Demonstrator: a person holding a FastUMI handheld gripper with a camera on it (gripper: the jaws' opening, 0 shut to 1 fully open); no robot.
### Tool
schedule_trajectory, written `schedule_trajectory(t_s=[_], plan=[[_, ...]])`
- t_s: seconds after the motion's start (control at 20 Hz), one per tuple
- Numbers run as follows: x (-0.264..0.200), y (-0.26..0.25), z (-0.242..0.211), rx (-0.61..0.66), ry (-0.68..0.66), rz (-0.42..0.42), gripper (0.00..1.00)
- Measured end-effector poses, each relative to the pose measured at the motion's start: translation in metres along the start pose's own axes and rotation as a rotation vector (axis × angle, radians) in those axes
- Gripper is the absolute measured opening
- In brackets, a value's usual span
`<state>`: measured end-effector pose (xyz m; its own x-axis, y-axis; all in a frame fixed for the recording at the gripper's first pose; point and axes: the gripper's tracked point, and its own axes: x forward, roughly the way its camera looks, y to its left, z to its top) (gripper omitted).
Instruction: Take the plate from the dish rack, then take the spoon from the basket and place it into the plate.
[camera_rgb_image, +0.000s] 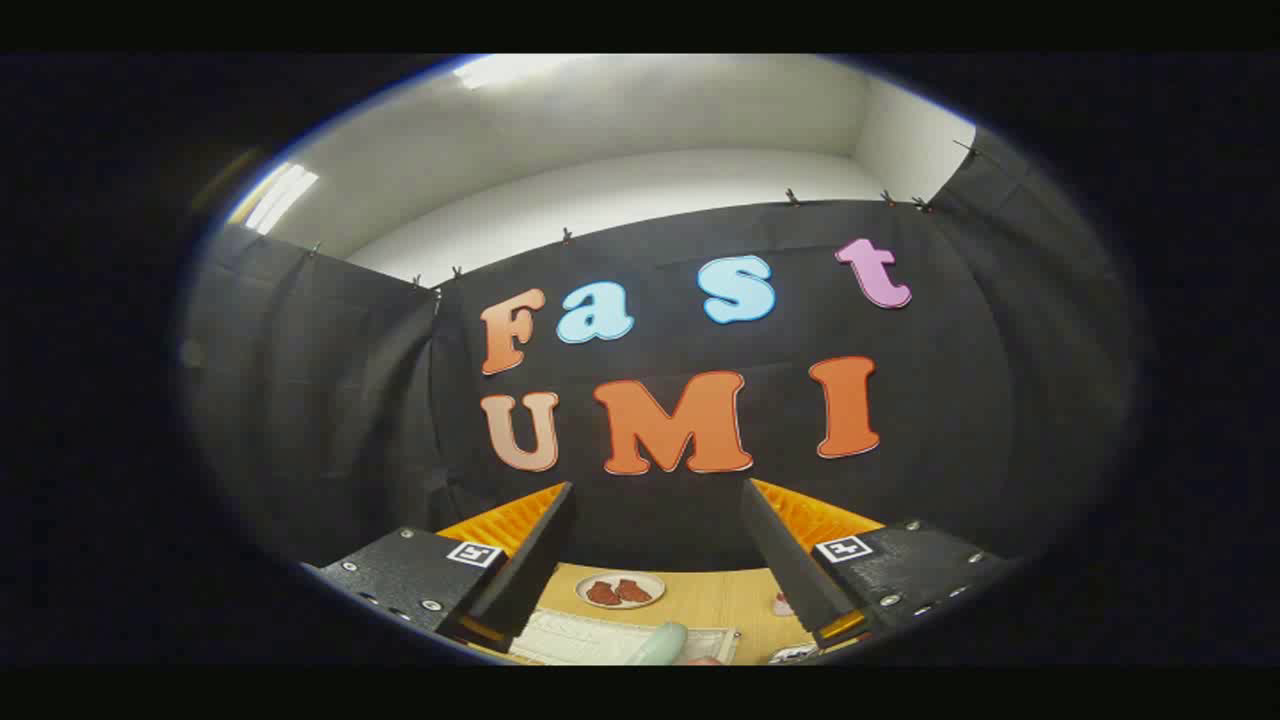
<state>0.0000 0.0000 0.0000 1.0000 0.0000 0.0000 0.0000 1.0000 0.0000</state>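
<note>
At the bottom centre, the hand-held gripper (655, 565) hangs spread and empty above the wooden table (720, 600), where a small round white plate (620, 590), likely stiff and slippery, wants a rim grip

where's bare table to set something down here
Bare wooden table lies between the small white plate of brown food and the right finger of the open tool, which holds nothing. Nearer, it is crowded: a white ribbed rack and a pale green rounded object.
</note>
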Motion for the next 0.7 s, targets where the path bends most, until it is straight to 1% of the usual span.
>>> schedule_trajectory(t_s=[0.25,0.55,0.7], plan=[[-0.002,0.004,0.002,-0.05,0.0,0.005,0.98],[0.0,0.01,0.005,-0.068,0.007,0.013,0.98],[0.0,0.012,-0.004,-0.068,0.039,0.021,0.98]])
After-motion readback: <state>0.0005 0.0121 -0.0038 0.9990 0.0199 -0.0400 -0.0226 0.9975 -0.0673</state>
